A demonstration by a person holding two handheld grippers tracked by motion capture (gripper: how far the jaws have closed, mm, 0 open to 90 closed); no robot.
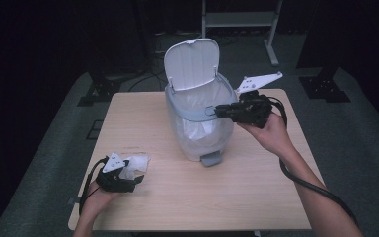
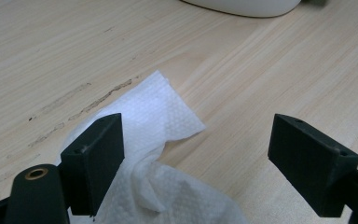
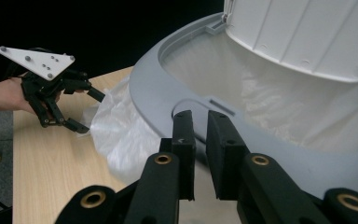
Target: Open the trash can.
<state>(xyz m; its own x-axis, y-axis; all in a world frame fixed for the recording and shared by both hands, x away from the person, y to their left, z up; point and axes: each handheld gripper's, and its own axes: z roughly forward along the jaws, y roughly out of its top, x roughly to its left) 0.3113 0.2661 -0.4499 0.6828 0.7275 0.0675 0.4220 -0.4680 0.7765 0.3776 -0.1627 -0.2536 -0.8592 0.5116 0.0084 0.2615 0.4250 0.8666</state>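
Black pads of the right tongs (image 3: 200, 135) stand nearly together with a thin gap, nothing between them, at the bin (image 1: 196, 116) rim. Left tongs (image 2: 200, 154) gape wide over the tissue (image 2: 154, 140), which lies by their left pad on the table (image 1: 256, 197).

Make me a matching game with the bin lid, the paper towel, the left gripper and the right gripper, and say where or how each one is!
Things:
1. bin lid
2. paper towel
3. left gripper
4. right gripper

Places or states:
A. jaws nearly together at the grey bin rim
B. flipped up, standing open
C. jaws wide apart, low over the table
D. lying crumpled on the wood

Pairs: 1-B, 2-D, 3-C, 4-A
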